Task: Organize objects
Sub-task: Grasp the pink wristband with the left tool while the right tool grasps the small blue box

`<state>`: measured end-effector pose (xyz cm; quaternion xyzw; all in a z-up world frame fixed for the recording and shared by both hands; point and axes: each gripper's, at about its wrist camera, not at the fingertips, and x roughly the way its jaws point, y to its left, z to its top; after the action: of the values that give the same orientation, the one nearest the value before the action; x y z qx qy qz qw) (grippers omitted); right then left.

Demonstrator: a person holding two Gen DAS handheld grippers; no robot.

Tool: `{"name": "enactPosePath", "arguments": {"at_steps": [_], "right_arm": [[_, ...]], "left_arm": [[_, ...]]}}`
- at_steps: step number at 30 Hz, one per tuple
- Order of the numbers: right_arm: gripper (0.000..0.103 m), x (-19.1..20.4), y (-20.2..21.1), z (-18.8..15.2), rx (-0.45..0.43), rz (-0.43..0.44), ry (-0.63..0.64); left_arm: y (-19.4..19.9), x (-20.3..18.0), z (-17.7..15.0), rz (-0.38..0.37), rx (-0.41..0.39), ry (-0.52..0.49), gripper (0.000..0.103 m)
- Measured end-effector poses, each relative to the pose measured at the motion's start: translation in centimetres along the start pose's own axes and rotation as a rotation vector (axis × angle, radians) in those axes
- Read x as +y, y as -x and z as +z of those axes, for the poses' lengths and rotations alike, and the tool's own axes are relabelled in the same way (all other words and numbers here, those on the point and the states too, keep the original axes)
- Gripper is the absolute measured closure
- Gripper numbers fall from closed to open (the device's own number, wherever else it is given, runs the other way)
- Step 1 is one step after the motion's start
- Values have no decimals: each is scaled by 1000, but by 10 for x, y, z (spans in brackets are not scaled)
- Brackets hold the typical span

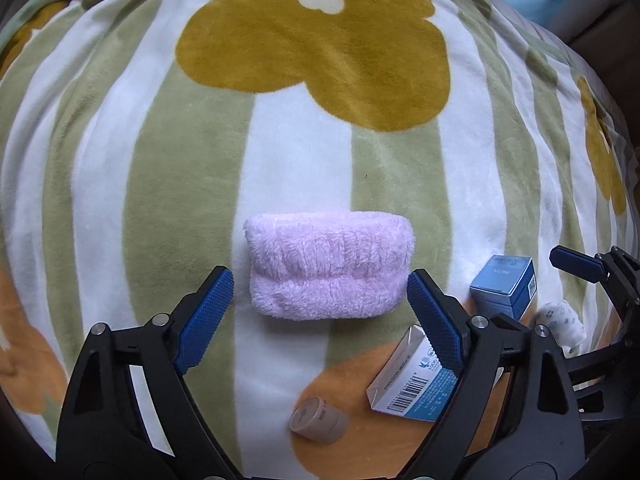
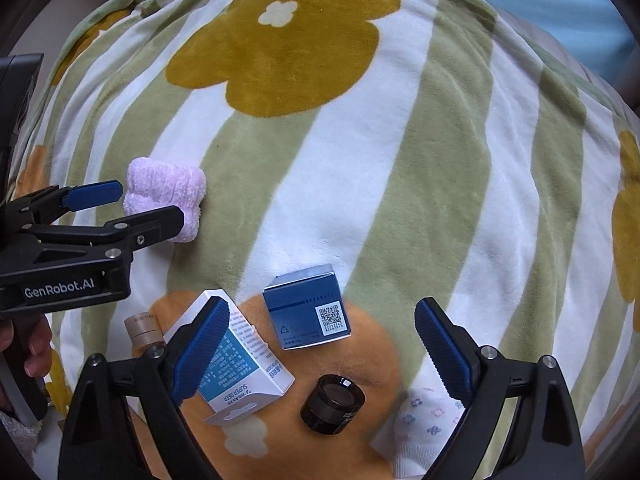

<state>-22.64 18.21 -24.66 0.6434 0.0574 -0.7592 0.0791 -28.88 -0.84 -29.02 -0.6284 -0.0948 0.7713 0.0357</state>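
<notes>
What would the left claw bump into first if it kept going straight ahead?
Most likely the fluffy pink cloth. The left claw is open and the cloth sits right between its fingertips, just ahead on the striped blanket. The exact gap is hard to judge.

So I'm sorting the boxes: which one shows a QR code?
The squat dark-blue box, beside the long white-and-blue carton, which shows printed text instead.
</notes>
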Motion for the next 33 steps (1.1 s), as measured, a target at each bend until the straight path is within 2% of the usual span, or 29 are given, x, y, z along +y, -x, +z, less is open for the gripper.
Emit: {"name": "enactPosePath", "arguments": {"at_steps": [3,5,10,12,21,24,33], "right_arm": [[29,-3,-7,2,19,-13,0],[36,-6,-11,2,31,-10,-11],[59,-13,-16,0,45,40,-27],[64,-14,-17,0,42,51,-27],[65,-20,-12,1,36,25,-31],[65,-26,-4,2,31,25,-50],[65,-41,34,3,-7,18,-75]], "left_arm": [[-6,-6,0,-5,15,-21,31],[-9,-9,0,3,21,-33,33],[-12,-11,1,9,20,-51,46],[-11,-11,0,11,17,-59,52],[4,-7,-1,-1,-6,-54,76],[12,-9,0,-12,-12,-59,79],[54,-13,1,-44,-69,-48,80]]}}
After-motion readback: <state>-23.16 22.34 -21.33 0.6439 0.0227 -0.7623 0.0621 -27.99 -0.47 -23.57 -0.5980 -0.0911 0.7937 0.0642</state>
